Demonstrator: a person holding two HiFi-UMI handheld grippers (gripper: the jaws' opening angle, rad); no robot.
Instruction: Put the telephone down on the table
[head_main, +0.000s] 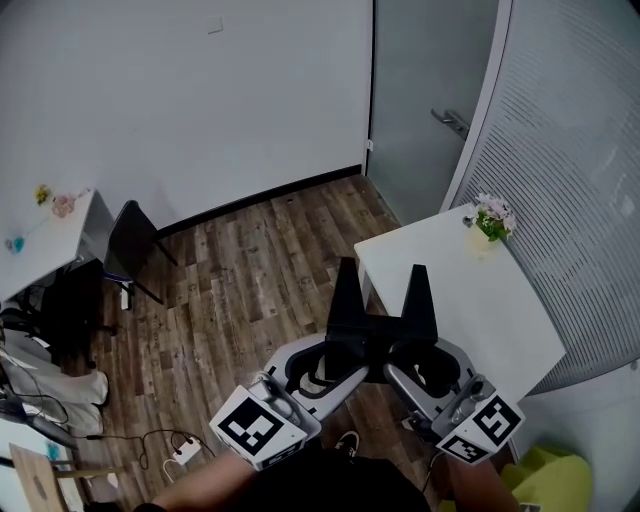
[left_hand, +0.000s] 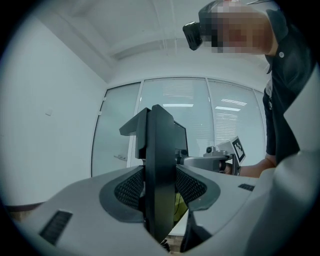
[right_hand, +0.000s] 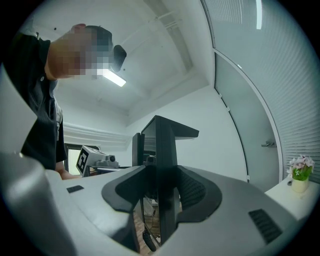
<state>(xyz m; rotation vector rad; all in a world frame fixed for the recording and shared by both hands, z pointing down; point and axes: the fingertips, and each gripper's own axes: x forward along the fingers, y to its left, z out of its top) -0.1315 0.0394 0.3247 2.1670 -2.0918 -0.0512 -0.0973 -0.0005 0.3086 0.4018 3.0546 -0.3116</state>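
At the left claw (head_main: 345, 290): jaws standing wide, close to as far apart as they go, nothing pinched. Its own view gives me my dark jaws rising out of the grey housing (left_hand: 75, 205), with the glass wall (left_hand: 225, 125) beyond. It shows no handset, no cord, no keypad.

At the right claw (head_main: 417, 292): the same picture mirrored, so I list it the same, parted and empty. I hold it level, side by side with the left and near it, marker cubes (head_main: 255, 425) back toward my body.

Telephone: not found. None of the three views shows one, either in a claw or on the furniture I can see. Part of the table's near side is hidden behind my claws, so I cannot rule that patch out.

Table (head_main: 500, 310): white, just ahead and to my right. In the head view its near left edge sits beside the right claw. It is bare but for a small flower pot (head_main: 490, 222) at the far corner.

Surroundings: wood floor (head_main: 250, 270) below both claws. A black chair (head_main: 128, 245) and a second white desk (head_main: 55, 240) stand well off to my left. A door (head_main: 420, 100) is ahead.

Step in hand, as I judge it: not the set-down itself. With both claws empty and no telephone in sight, I am either ahead of the pick-up or clear of the job. The pictures do not settle which.

Next move calls for: locating the telephone first. If it needs carrying, that means a firm grip across its body, a level carry, and a low release on the open white surface, well clear of the flower pot and back from the edge.
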